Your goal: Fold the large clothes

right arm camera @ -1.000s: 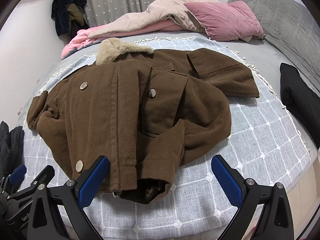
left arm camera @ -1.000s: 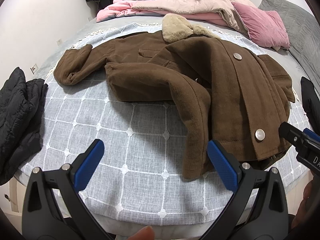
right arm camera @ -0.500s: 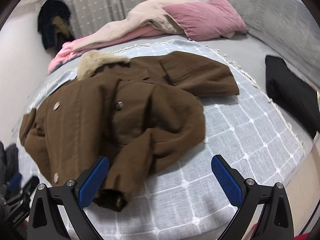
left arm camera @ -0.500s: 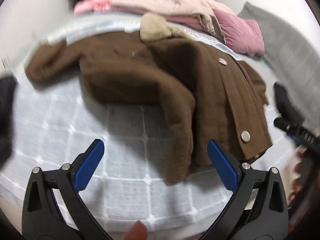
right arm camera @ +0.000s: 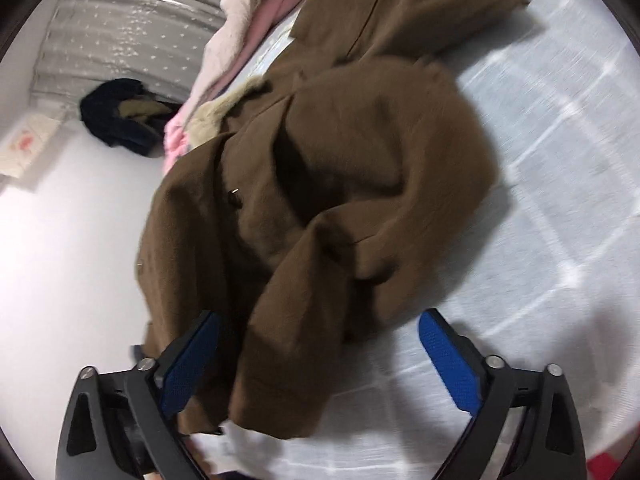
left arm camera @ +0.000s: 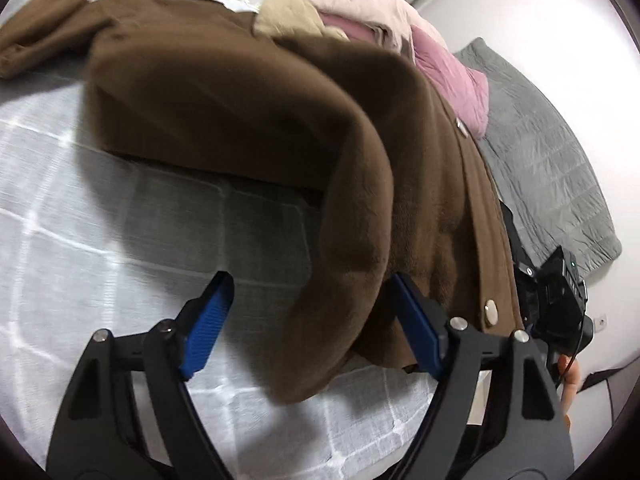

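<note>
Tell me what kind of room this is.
Most likely a bedroom. The brown coat lies on a bed covered with a white checked bedspread, a pink pillow sits further back, and a dotted curtain hangs behind.

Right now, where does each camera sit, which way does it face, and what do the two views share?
Left wrist: on the left tool, facing down over a coat sleeve between its closing jaws; a fingertip shows at right.
Right wrist: on the right tool, tilted, facing a sleeve cuff between its closing jaws; no body shows.
Shared: coat, bedspread, pink bedding.
</note>
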Demonstrator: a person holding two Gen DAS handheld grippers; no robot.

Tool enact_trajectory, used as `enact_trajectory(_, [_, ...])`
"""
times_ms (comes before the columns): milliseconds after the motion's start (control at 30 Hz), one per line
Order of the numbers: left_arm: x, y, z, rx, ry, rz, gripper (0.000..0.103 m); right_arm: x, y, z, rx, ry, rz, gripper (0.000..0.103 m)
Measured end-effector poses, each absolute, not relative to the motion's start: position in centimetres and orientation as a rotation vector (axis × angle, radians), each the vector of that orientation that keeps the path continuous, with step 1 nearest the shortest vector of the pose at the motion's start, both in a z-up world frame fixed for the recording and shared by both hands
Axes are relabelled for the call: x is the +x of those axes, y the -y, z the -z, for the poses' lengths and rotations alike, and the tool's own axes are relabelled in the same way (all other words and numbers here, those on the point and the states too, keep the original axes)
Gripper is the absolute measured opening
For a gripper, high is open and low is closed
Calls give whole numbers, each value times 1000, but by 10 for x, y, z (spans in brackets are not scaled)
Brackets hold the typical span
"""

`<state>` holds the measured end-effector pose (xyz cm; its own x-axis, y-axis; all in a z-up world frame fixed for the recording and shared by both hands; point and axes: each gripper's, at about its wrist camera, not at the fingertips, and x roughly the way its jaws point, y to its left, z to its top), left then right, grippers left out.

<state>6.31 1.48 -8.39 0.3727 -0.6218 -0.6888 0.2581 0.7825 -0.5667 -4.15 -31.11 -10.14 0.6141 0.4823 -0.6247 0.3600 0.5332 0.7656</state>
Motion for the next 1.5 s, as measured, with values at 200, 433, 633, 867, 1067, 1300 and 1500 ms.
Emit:
enact_trajectory(200, [70,-4,92,-422,-1073,668,10,-20,291,129,1131,-1004,-189,19])
enact_trajectory(433, [31,-49,14,-300,-929,653,7,-61,302,72,955,-876,-133,11])
enact_trajectory(633, [-10,-123,-49,-203,-824,583,7,-139,326,-6,813,-769,-73,10])
enact_trajectory(867, [-19,-201,4,-124,-1047,387,9,-189,344,-10,688,-918,20,11])
enact_trajectory(1067, [-19,-228,48,-119,-1139,279,36,-200,353,44,703,-1122,96,24])
enact_trajectory(1300, [4,-201,21,-147,-1049,297,75,-189,382,27,787,-972,174,71])
enact_trajectory(1500, [30,-146,12,-100,-1035,320,83,-127,359,28,692,-968,251,70])
